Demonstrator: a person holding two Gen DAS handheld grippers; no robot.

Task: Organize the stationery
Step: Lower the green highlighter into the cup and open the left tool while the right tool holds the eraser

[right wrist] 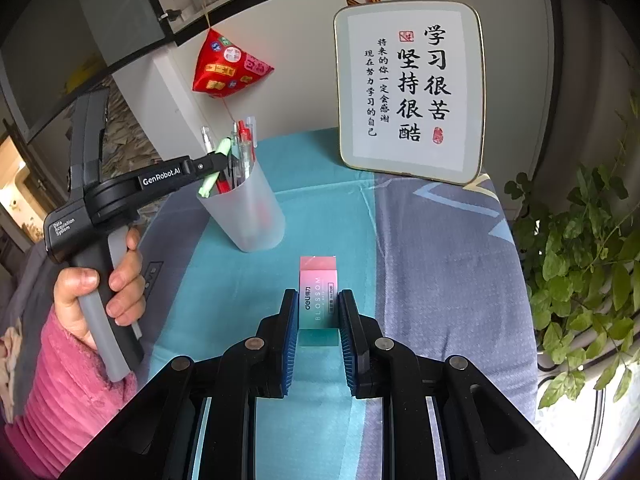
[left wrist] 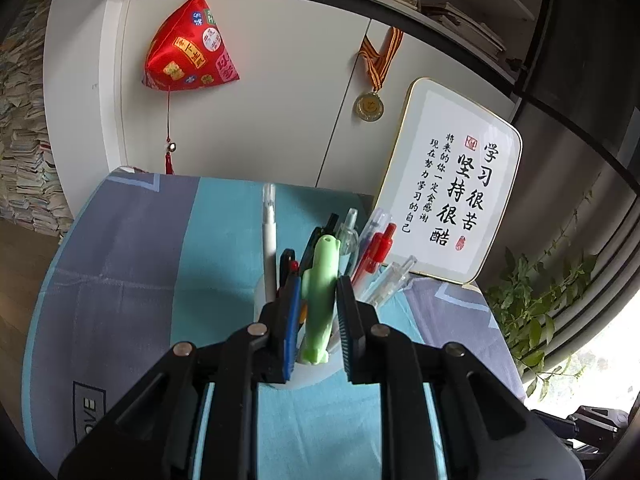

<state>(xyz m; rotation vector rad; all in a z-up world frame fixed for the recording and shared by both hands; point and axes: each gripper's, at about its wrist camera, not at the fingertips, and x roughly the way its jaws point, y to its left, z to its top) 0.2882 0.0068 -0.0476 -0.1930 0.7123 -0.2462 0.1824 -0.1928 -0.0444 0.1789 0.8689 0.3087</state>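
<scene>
A translucent cup (right wrist: 248,216) stands on the teal stripe of the tablecloth and holds several pens. My left gripper (right wrist: 219,157) reaches over its rim from the left and is shut on a light green pen (right wrist: 214,176) whose lower end is inside the cup. In the left wrist view the green pen (left wrist: 320,280) stands upright between the blue pads of the left gripper (left wrist: 319,286), with the cup (left wrist: 262,292) just behind and below. My right gripper (right wrist: 319,296) is shut on a pink-and-teal eraser (right wrist: 318,276), nearer than the cup and apart from it.
A framed calligraphy board (right wrist: 408,92) leans against the cabinet at the back right. A leafy plant (right wrist: 580,264) crowds the table's right edge. A red pouch (right wrist: 226,66) hangs behind the cup. A hand in a pink sleeve (right wrist: 60,384) holds the left gripper.
</scene>
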